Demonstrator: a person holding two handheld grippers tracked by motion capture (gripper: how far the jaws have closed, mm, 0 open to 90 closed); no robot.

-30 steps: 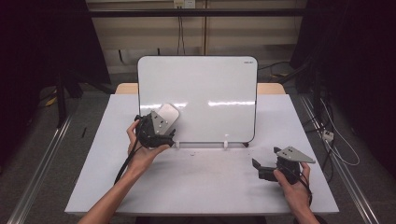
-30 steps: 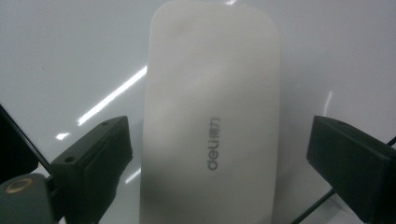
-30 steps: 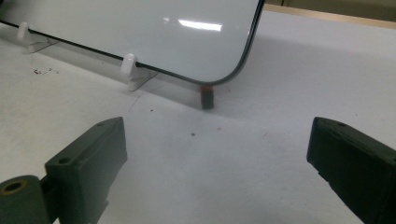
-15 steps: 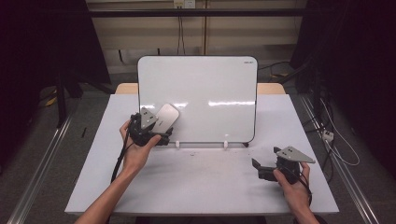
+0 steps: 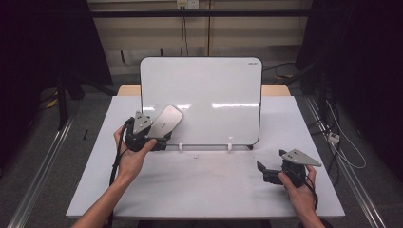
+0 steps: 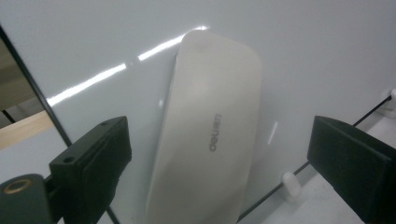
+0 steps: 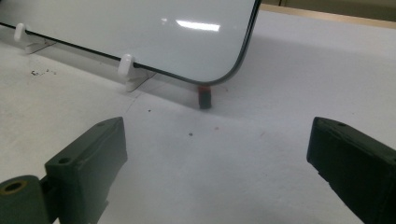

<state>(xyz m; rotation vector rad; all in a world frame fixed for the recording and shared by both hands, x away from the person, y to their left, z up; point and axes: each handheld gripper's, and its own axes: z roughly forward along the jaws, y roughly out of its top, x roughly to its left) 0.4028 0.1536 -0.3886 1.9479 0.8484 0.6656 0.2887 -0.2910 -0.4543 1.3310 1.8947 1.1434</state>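
Up at whiteboard [image 5: 209, 99] lower-left corner, left gripper [image 5: 159, 137] jaws wide apart around eraser [image 6: 210, 140], neither jaw touching it; eraser lies flat against board face, long axis tilted; board's black left edge just beside left jaw. Right gripper [image 5: 263, 172] jaws wide apart, holding nothing, low over table [image 5: 199, 190]; bare tabletop ahead up to board's bottom-right corner and white clip feet [image 7: 125, 65].
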